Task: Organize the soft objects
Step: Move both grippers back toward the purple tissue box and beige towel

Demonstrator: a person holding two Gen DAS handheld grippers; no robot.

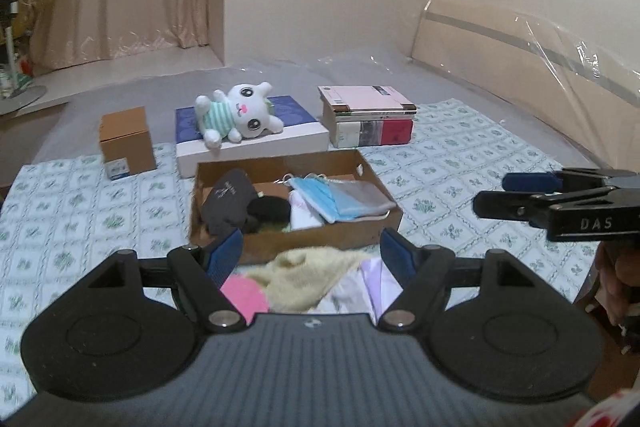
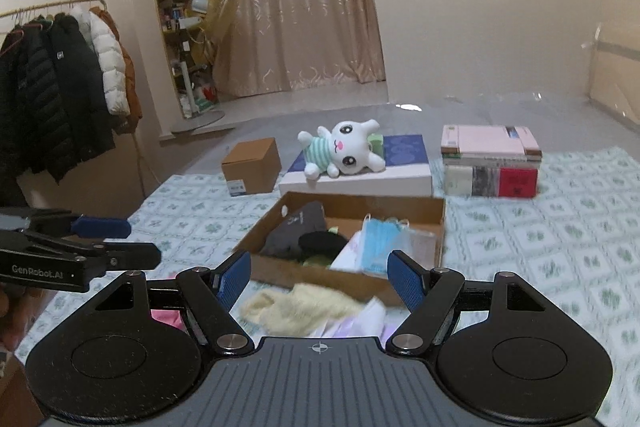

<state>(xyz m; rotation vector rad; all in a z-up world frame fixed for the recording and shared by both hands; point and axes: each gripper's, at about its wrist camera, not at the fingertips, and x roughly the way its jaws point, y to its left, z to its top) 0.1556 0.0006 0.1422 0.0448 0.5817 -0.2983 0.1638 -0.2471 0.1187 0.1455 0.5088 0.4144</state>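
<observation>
A shallow cardboard tray [image 1: 320,245] [image 2: 438,227] on the patterned sheet holds dark socks [image 1: 230,203] [image 2: 296,233], blue face masks [image 1: 320,197] [image 2: 380,241] and folded cloths. In front of it lie a cream fluffy cloth [image 1: 304,273] [image 2: 296,309], a pink item [image 1: 244,297] and pale lilac cloths [image 1: 376,285] [image 2: 360,321]. A white plush bunny [image 1: 240,115] [image 2: 344,149] lies on a blue-topped white box [image 1: 256,141] [image 2: 404,175]. My left gripper [image 1: 312,255] [image 2: 116,239] hangs open above the loose cloths, holding nothing. My right gripper [image 2: 320,279] [image 1: 504,193] is open too and empty.
A small brown carton [image 1: 128,143] [image 2: 254,165] stands left of the white box. A stack of books [image 1: 368,115] [image 2: 492,163] sits to its right. Coats [image 2: 60,79] hang on a rack at the left, with a shelf and curtain behind. A plastic-wrapped headboard [image 1: 520,55] is at the right.
</observation>
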